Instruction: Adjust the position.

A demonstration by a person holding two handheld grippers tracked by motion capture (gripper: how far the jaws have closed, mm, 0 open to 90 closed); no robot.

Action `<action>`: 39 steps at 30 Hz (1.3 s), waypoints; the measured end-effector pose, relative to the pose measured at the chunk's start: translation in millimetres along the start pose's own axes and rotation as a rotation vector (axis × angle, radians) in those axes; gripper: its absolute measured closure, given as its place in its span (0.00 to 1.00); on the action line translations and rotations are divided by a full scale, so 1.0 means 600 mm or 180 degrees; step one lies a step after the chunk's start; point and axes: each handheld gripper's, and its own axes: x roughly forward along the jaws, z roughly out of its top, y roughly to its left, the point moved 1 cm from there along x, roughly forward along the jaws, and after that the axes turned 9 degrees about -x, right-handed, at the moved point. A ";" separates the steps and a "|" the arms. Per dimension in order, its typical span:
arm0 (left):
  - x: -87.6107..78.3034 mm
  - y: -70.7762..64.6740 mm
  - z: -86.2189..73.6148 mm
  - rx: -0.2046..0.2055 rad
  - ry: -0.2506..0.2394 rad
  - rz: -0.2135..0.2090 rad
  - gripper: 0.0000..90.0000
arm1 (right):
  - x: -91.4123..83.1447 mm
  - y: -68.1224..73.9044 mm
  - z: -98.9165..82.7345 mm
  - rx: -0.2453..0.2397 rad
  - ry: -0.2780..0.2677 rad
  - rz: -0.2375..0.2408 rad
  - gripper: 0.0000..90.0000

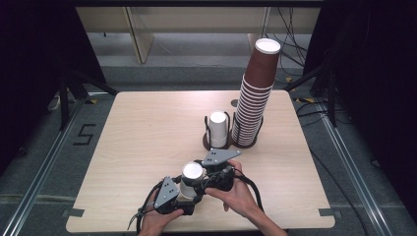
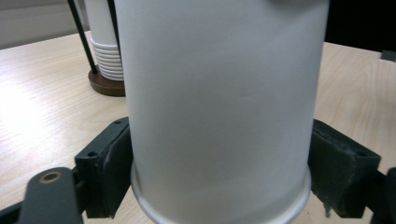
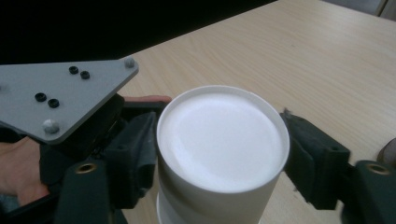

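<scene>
From the high view, our white cup (image 1: 192, 178) stands upside down near the table's (image 1: 147, 132) near edge, between the left gripper (image 1: 183, 195) and right gripper (image 1: 209, 178). In the left gripper view, the pads press the cup's (image 2: 219, 112) lower wall; we should keep that squeeze gentle. In the right gripper view, the jaws straddle the cup's (image 3: 222, 144) top with a gap at the right pad, so we should close evenly.

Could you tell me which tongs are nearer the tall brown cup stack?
Right. The right tongs sit below-left of the brown stack; the left tongs, gripping the white cup, lie farther back.
</scene>
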 end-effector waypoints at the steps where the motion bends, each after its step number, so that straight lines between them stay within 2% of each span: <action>1: -0.003 0.000 0.002 0.0027 0.0044 0.0048 0.21 | -0.003 -0.002 0.000 0.0004 0.0038 0.0012 0.25; 2: -0.003 0.001 0.004 0.0040 0.0051 0.0057 0.21 | -0.007 0.000 -0.001 0.0118 0.0088 0.0040 0.24; 3: -0.004 0.001 0.005 0.0054 0.0075 0.0064 0.21 | -0.010 -0.003 -0.001 0.0049 0.0114 0.0064 0.22; 4: -0.005 0.002 0.006 0.0080 0.0104 0.0067 0.21 | -0.010 -0.003 -0.001 0.0049 0.0114 0.0064 0.22; 5: -0.006 0.002 0.007 0.0146 0.0137 0.0077 0.22 | -0.015 -0.006 -0.001 -0.0030 0.0117 0.0098 0.19; 7: -0.008 0.000 0.009 0.0259 0.0192 0.0086 0.22 | -0.018 -0.007 0.000 -0.0031 0.0108 0.0091 0.19; 8: -0.008 0.000 0.009 0.0259 0.0192 0.0086 0.22 | -0.018 -0.007 0.000 -0.0031 0.0108 0.0091 0.19; 9: -0.010 0.000 0.011 0.0338 0.0194 0.0089 0.22 | -0.019 -0.007 0.000 -0.0016 0.0105 0.0103 0.20; 10: -0.010 -0.001 0.012 0.0359 0.0192 0.0079 0.22 | -0.020 -0.007 0.000 -0.0022 0.0146 0.0135 0.20; 11: -0.012 -0.003 0.012 0.0416 0.0224 0.0074 0.22 | -0.020 -0.009 0.000 -0.0101 0.0149 0.0122 0.20; 12: -0.014 -0.004 0.013 0.0472 0.0282 0.0089 0.22 | -0.020 -0.008 -0.001 -0.0070 0.0154 0.0135 0.20; 16: -0.016 -0.010 0.014 0.0596 0.0348 0.0071 0.22 | -0.020 -0.005 -0.004 -0.0030 0.0200 0.0196 0.24; 18: -0.016 -0.012 0.015 0.0605 0.0365 0.0045 0.22 | -0.018 -0.006 -0.005 -0.0072 0.0207 0.0247 0.30; 19: -0.017 -0.012 0.015 0.0641 0.0379 0.0047 0.22 | -0.017 -0.007 -0.006 -0.0075 0.0167 0.0287 0.36; 22: -0.015 -0.008 0.012 0.0542 0.0213 -0.0047 0.18 | -0.020 -0.007 -0.005 -0.0050 0.0155 0.0302 0.37; 23: -0.016 -0.007 0.012 0.0546 0.0161 -0.0037 0.17 | -0.022 -0.006 -0.004 0.0023 0.0141 0.0322 0.37; 24: -0.016 -0.005 0.011 0.0477 0.0062 -0.0027 0.16 | -0.025 -0.005 -0.002 0.0086 0.0139 0.0326 0.38; 25: -0.016 -0.002 0.011 0.0397 -0.0017 -0.0054 0.16 | -0.027 -0.009 0.000 0.0036 0.0048 0.0318 0.38; 27: -0.019 0.001 0.012 0.0304 -0.0153 -0.0086 0.16 | -0.037 -0.011 0.003 0.0156 -0.0028 0.0308 0.38; 29: -0.021 0.001 0.014 0.0263 -0.0259 -0.0129 0.16 | -0.043 -0.018 0.005 0.0177 -0.0165 0.0347 0.38; 31: -0.023 -0.002 0.016 0.0288 -0.0373 -0.0163 0.16 | -0.047 -0.020 0.006 0.0238 -0.0226 0.0399 0.38; 33: -0.022 -0.005 0.017 0.0302 -0.0453 -0.0211 0.16 | -0.049 -0.017 0.006 0.0402 -0.0254 0.0498 0.38; 35: -0.025 -0.006 0.018 0.0320 -0.0395 -0.0196 0.16 | -0.048 -0.021 0.005 0.0352 -0.0281 0.0532 0.38; 39: -0.027 -0.002 0.020 0.0362 -0.0332 -0.0243 0.19 | -0.050 -0.025 0.001 0.0452 -0.0247 0.0583 0.37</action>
